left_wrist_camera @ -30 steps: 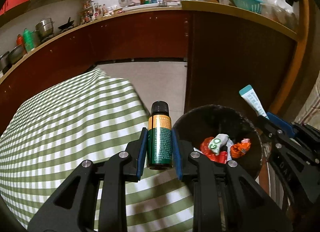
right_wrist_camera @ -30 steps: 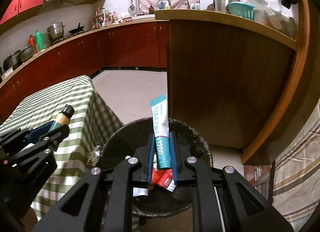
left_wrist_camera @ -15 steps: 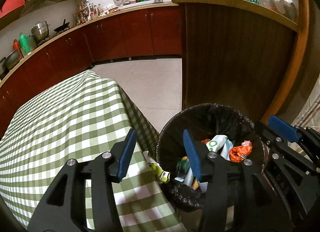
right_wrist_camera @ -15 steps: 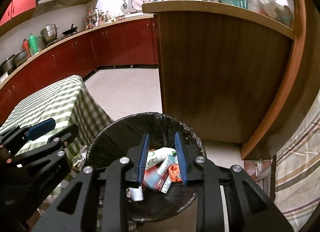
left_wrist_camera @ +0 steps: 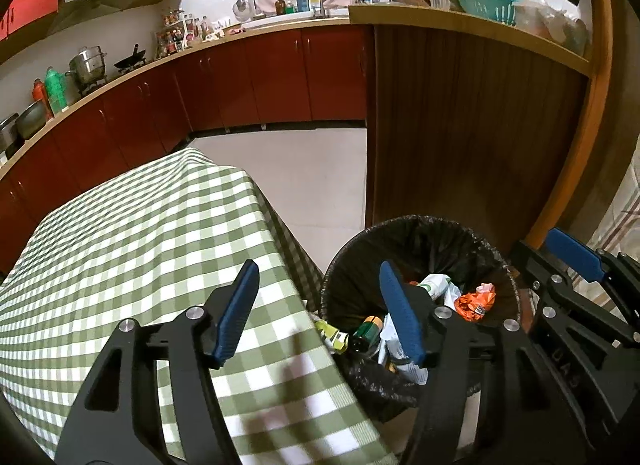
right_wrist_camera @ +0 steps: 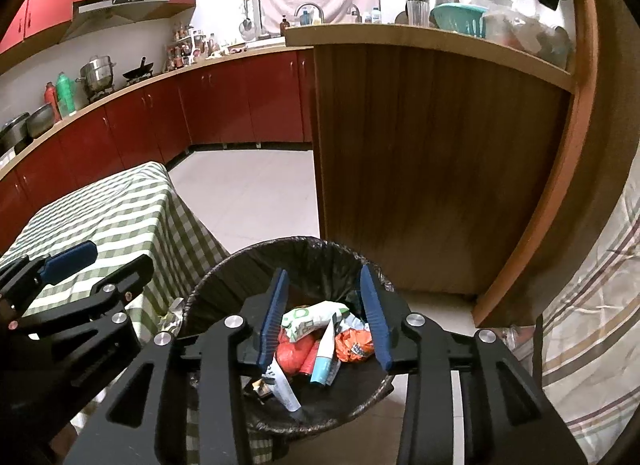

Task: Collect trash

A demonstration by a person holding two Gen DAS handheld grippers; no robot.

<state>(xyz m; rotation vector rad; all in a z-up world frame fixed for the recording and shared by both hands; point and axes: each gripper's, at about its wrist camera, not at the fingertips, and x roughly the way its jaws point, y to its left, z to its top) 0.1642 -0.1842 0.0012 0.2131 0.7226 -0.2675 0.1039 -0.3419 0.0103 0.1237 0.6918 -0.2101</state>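
Note:
A round bin with a black liner (left_wrist_camera: 436,233) (right_wrist_camera: 320,253) stands on the floor between the table and the wooden counter. In it lie the green bottle (left_wrist_camera: 366,331), the white-and-teal tube (right_wrist_camera: 324,357), orange wrappers (right_wrist_camera: 354,345) and a white-green packet (right_wrist_camera: 316,317). My left gripper (left_wrist_camera: 320,311) is open and empty, over the table edge and the bin's left rim. My right gripper (right_wrist_camera: 324,317) is open and empty above the bin's mouth.
A table with a green checked cloth (left_wrist_camera: 120,233) stands left of the bin. A tall wooden counter panel (right_wrist_camera: 420,153) stands right behind the bin. Red kitchen cabinets (left_wrist_camera: 240,81) run along the far wall. A striped cloth (right_wrist_camera: 592,325) hangs at the right.
Both grippers opened. The green bottle dropped from the left gripper and the tube from the right gripper into the bin. Both grippers have since opened wider and drawn back a little.

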